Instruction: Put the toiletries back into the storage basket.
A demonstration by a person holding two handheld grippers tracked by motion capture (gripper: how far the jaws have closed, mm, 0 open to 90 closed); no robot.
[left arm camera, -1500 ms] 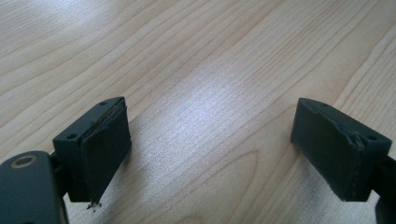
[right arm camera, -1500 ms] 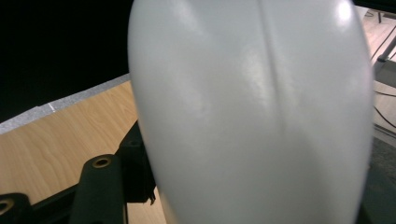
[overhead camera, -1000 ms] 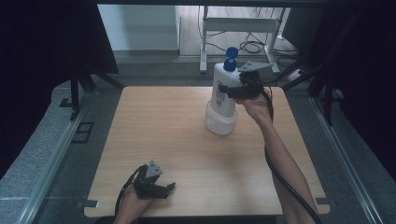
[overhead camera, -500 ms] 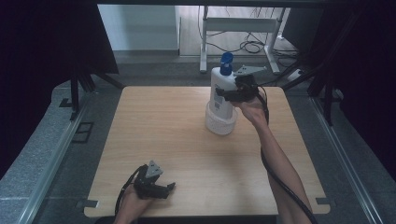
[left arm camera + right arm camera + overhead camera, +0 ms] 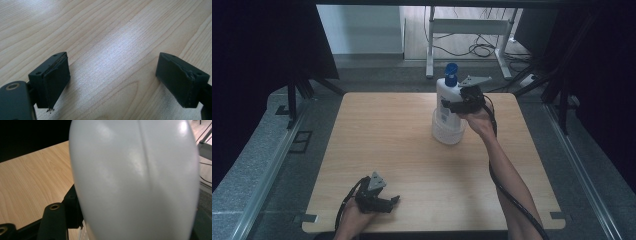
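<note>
I note my right gripper (image 5: 451, 105) clamped on the white bottle (image 5: 447, 112), upright on the table (image 5: 387, 145); left gripper (image 5: 389, 202) released, empty.

A light wooden table (image 5: 402, 150) with a visible grain carries the things. On its far right part stands a white bottle (image 5: 448, 117) with a blue cap, upright. The left gripper (image 5: 384, 202) rests at the near left edge.

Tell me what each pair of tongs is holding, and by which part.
The right tongs grip the white bottle with the blue cap by its upper body, below the neck. The left tongs stand open over the table and hold nothing.
</note>
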